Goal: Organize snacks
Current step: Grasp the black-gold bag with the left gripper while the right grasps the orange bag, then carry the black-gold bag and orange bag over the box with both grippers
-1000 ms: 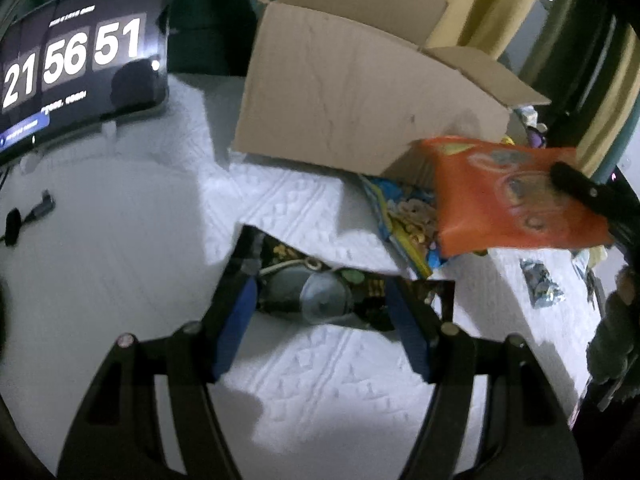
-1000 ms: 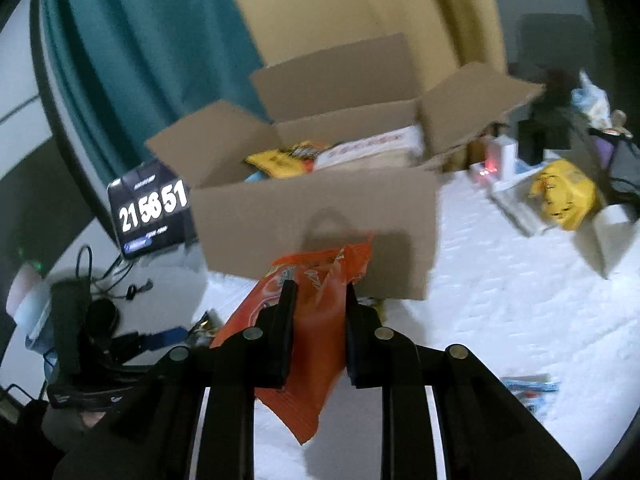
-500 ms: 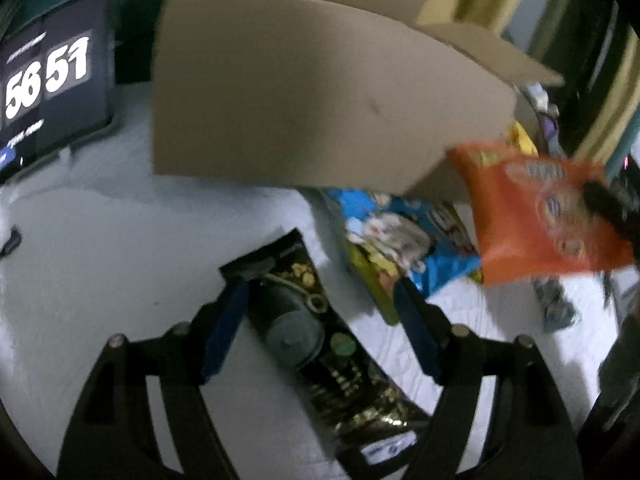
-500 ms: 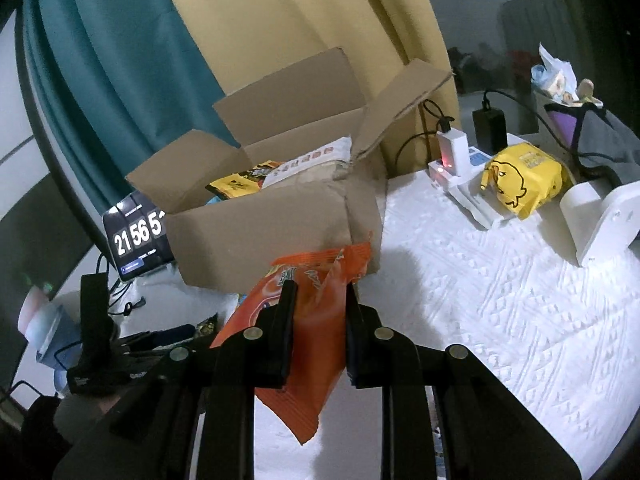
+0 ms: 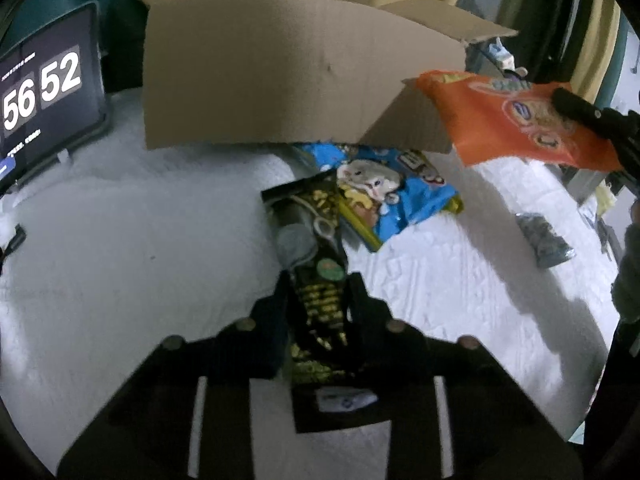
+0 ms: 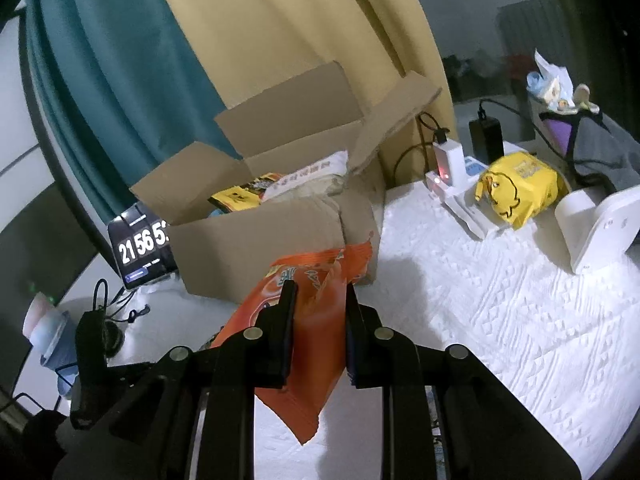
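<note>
Two snack packets gripped in front of the cardboard box [image 5: 304, 72]

The black packet [image 5: 316, 276] is being closed on by the left gripper [image 5: 320, 300]; the orange packet [image 6: 316, 320] is clamped in the right gripper [image 6: 318, 296].

Long black foil snack packet with gold print [image 5: 320, 280], flat on white textured cloth, partly over blue cartoon-cat snack bag [image 5: 394, 196]. Orange crinkled snack bag [image 6: 310, 320], lifted before open brown cardboard box [image 6: 280, 232] with packets inside.

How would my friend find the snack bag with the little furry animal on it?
Find the big cardboard box on the white cloth. Right in front of it lies the blue bag, partly under the black bag. Only this one is bright blue with a grey furry animal.
</note>
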`<state>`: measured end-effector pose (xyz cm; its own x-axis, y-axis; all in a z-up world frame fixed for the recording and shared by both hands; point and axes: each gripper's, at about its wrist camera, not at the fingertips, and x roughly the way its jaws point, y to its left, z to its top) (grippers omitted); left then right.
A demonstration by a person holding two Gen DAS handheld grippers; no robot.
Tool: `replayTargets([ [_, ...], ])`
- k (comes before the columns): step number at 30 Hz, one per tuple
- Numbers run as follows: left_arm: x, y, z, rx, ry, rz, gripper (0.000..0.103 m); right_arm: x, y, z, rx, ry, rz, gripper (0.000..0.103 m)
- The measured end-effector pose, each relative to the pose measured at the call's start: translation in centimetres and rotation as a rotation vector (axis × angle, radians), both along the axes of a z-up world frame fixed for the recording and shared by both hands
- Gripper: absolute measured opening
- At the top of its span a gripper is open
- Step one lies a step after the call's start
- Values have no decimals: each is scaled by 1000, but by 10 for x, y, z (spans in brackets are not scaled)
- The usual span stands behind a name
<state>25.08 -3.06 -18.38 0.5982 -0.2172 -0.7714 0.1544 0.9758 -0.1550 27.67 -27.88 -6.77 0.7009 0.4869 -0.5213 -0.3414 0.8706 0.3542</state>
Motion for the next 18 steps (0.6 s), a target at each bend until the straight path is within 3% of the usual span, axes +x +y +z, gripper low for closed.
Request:
replayTargets([
  [18,-17,27,93,-45,-222,-11,25,-6,22,50,-49,-103,30,22],
])
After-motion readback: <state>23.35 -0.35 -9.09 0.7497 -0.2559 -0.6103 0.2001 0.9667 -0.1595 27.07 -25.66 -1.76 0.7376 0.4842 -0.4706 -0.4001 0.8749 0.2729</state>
